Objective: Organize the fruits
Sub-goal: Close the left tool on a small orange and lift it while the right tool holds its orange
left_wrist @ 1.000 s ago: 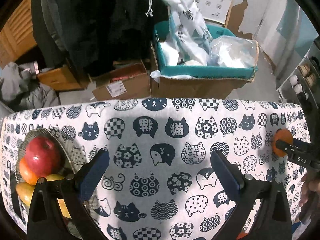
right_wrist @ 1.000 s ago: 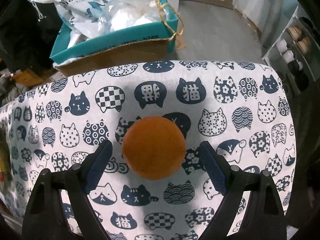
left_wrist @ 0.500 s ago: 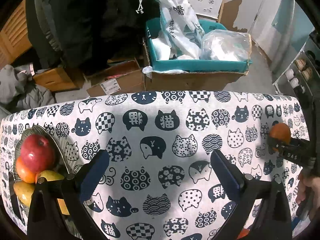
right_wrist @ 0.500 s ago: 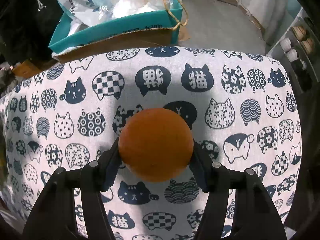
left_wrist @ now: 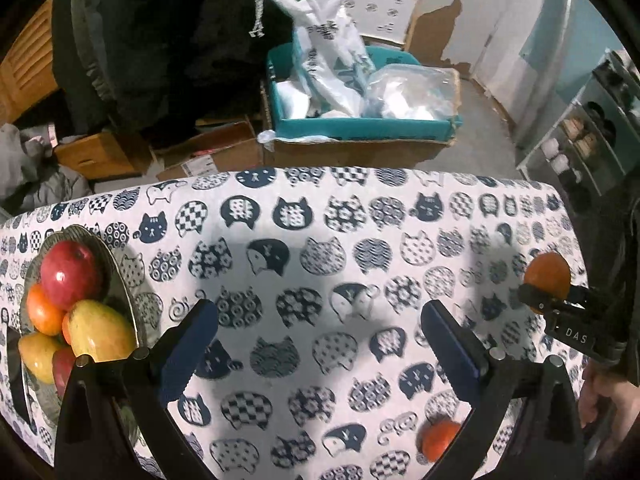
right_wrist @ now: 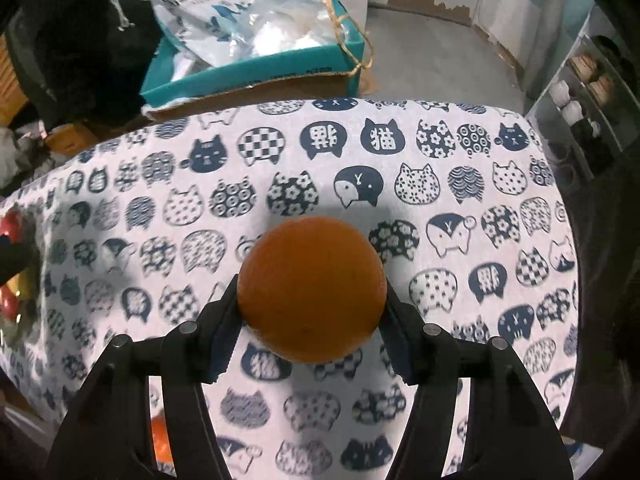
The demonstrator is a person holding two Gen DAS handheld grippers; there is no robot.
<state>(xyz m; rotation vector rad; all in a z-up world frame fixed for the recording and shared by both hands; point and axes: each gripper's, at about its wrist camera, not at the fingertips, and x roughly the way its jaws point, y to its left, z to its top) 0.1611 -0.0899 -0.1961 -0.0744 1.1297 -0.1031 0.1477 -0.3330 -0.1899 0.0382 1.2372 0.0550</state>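
Observation:
My right gripper is shut on an orange and holds it above the cat-print tablecloth. In the left wrist view the same orange sits in the right gripper at the far right. My left gripper is open and empty over the middle of the cloth. A grey plate at the left holds a red apple, a mango and other fruit. A small orange lies on the cloth near my left gripper's right finger; it also shows in the right wrist view.
Beyond the table's far edge stands a teal-lined cardboard box with plastic bags, with more boxes and dark clothing to the left. A shelf unit stands at the right. The plate's fruit shows at the left edge in the right wrist view.
My right gripper closed on the orange and lifted it off the cloth. My left gripper drew back and rose a little, staying open.

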